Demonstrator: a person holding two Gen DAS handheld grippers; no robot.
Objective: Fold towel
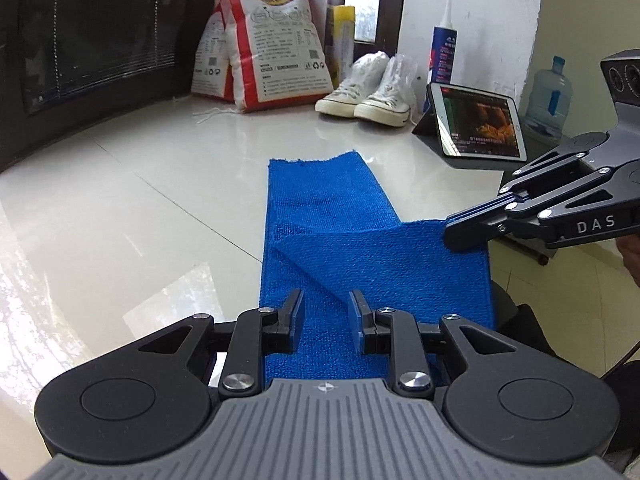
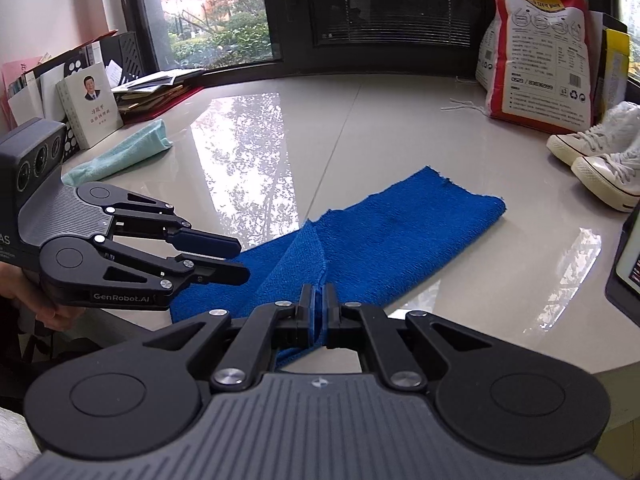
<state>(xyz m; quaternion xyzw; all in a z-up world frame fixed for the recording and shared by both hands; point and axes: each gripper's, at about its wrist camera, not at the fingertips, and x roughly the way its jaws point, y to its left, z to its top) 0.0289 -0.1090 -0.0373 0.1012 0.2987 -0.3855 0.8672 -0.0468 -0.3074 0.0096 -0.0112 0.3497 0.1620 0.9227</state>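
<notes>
So the long blue terry-cloth towel (image 1: 320, 220) is laid out as a strip on the glossy white tabletop (image 1: 140, 200), running from the bottom middle of the left-wrist view up toward the centre, and it looks already doubled lengthwise, which I guess is why it's so narrow. Going left to right in that view: my left gripper (image 1: 326, 320) sits at the bottom centre over the near end of the strip, fingers parted a bit with only flat towel showing in the gap, so I'd call it let go, not pinching anything, though I can't tell if the tips brush the cloth. Further right, my right gripper (image 1: 460, 236) comes in from the right edge and has a corner of the towel clamped, pulled up so the cloth makes a diagonal flap across the strip. In the right-wrist view that's clearer: lower centre, the jaws of the right gripper (image 2: 319, 312) are squeezed tight with a ridge of blue fabric between them. I reckon the corner's held high like that so I can carry the near end over toward the far end, upper right there near the white canvas sneakers (image 2: 592, 156), and the left one's free to go grab the other corner.
</notes>
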